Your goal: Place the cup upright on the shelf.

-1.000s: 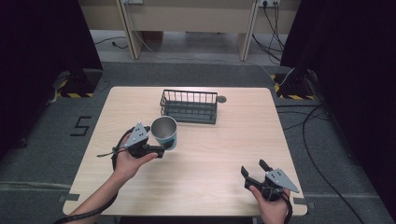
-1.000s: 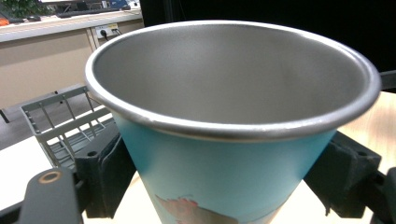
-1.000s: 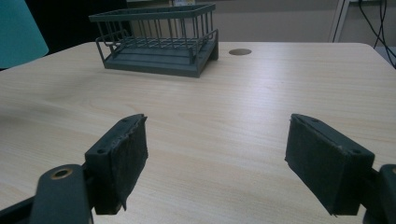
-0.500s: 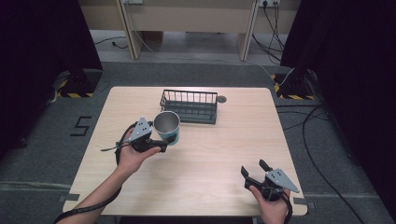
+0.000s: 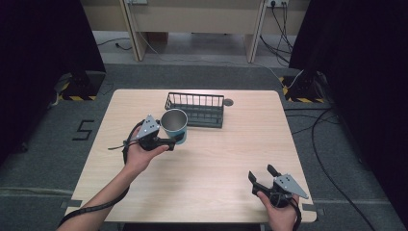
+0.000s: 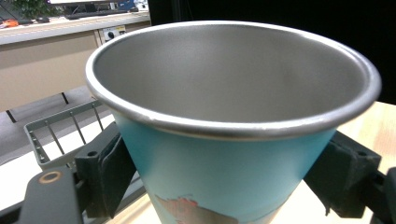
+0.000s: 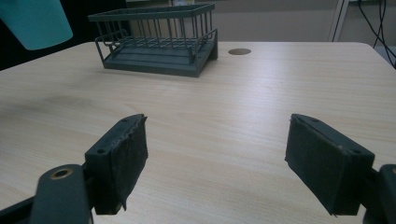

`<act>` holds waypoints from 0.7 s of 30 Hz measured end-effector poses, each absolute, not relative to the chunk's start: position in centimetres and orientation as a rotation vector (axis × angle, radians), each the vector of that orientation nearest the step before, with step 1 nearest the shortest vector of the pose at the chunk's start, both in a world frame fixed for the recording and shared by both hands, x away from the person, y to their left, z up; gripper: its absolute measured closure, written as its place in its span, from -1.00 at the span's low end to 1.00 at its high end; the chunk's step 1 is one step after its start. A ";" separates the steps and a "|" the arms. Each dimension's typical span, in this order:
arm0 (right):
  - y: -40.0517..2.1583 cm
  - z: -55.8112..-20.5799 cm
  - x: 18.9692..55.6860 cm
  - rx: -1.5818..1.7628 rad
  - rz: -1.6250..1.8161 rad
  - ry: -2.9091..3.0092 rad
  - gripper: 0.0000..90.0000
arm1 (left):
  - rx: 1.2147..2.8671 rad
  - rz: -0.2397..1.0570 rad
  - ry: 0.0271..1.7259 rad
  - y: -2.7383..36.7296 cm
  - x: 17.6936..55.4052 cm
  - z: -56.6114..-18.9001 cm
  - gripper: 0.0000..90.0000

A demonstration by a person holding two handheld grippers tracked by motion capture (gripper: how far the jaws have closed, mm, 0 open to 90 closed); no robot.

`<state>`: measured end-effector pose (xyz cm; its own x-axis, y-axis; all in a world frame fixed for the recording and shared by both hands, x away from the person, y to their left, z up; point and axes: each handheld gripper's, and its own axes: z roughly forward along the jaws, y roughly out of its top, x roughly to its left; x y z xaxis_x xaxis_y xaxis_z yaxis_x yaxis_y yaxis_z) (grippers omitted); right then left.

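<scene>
A steel cup with a teal outside is held upright above the table by my left gripper, which is shut on its lower wall. In the left gripper view the cup stands between both pads, and it is empty inside. The cup's teal base hangs in the air at the top left of the right gripper view. Just behind the cup stands a dark wire basket. My right gripper rests near the table's front right edge, open, with nothing between its pads.
The basket sits on the light wooden table at the back centre, with a round cable hole to its right. Dark curtains flank the table, and cables lie on the floor at the right.
My left gripper has carried the cup up and toward the back right, closer to the basket. The right gripper has stayed where it was.
</scene>
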<state>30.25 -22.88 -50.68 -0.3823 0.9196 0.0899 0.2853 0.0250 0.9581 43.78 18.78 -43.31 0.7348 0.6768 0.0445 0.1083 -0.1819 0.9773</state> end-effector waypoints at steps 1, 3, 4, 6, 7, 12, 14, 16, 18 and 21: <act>-22.9 -50.7 30.3 1.231 1.380 1.716 -0.52 | 1.703 0.574 0.631 18.7 43.9 -43.3 -0.62; -22.9 -50.7 30.3 1.232 1.380 1.716 -0.52 | 1.702 0.575 0.633 18.7 44.0 -43.3 -0.62; -22.9 -50.7 30.2 1.231 1.380 1.716 -0.52 | 1.702 0.578 0.639 18.7 44.3 -43.3 -0.62; -22.9 -50.7 30.2 1.230 1.381 1.716 -0.52 | 1.702 0.582 0.645 18.7 44.5 -43.3 -0.62; -22.9 -50.7 30.2 1.229 1.382 1.716 -0.52 | 1.701 0.585 0.647 18.7 44.6 -43.3 -0.62; -22.9 -50.7 30.2 1.230 1.381 1.718 -0.51 | 1.702 0.593 0.651 18.6 45.0 -43.2 -0.62; -22.9 -50.7 30.2 1.230 1.381 1.718 -0.51 | 1.700 0.596 0.655 18.5 45.3 -43.1 -0.62; -22.9 -50.7 30.2 1.229 1.382 1.717 -0.51 | 1.700 0.599 0.655 18.5 45.5 -43.0 -0.62; -22.9 -50.7 30.2 1.228 1.382 1.717 -0.51 | 1.700 0.603 0.656 18.4 45.7 -42.9 -0.62; -22.9 -50.7 30.2 1.229 1.383 1.717 -0.51 | 1.701 0.605 0.658 18.3 45.9 -42.9 -0.62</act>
